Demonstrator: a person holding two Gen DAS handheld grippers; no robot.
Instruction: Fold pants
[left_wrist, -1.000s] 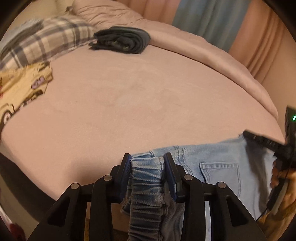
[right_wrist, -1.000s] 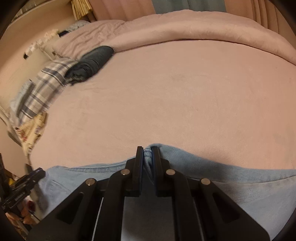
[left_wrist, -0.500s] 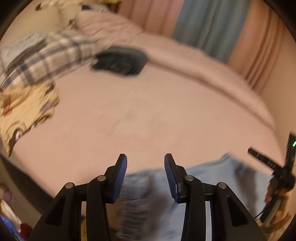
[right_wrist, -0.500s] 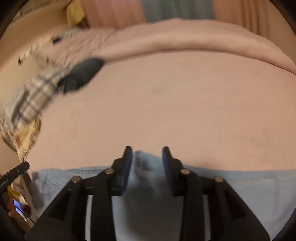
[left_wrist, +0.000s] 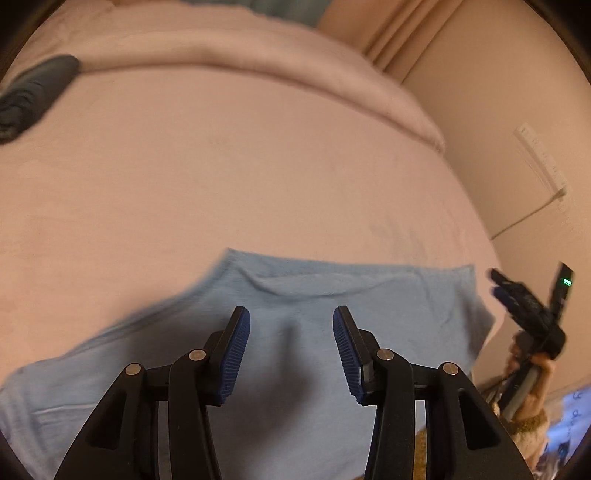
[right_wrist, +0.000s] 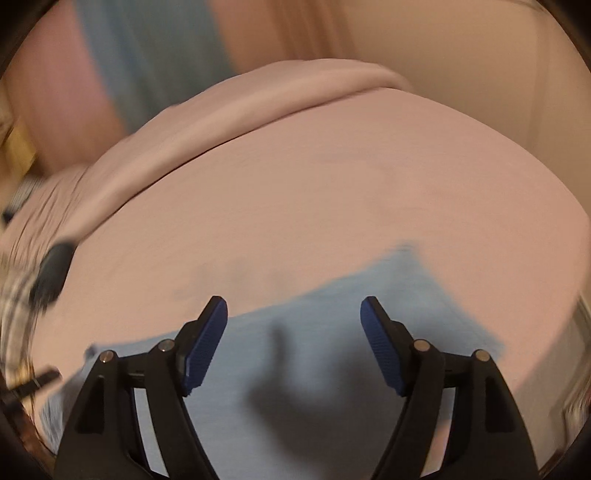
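Light blue jeans (left_wrist: 332, 295) lie flat along the near edge of the pink bed (left_wrist: 221, 166). My left gripper (left_wrist: 291, 349) is open and empty just above the denim. My right gripper (right_wrist: 293, 343) is open wide and empty over the jeans (right_wrist: 332, 325), casting a shadow on them. The right gripper also shows at the right edge of the left wrist view (left_wrist: 524, 306). Both views are blurred by motion.
A dark folded garment (left_wrist: 33, 96) lies at the bed's far left; it also shows in the right wrist view (right_wrist: 51, 273). A rolled pink duvet (left_wrist: 258, 70) runs along the far side. A wall and curtains (right_wrist: 147, 66) stand behind the bed.
Both grippers let go of the jeans and opened. Both have swung toward the right end of the jeans, which now lie flat on the bed.
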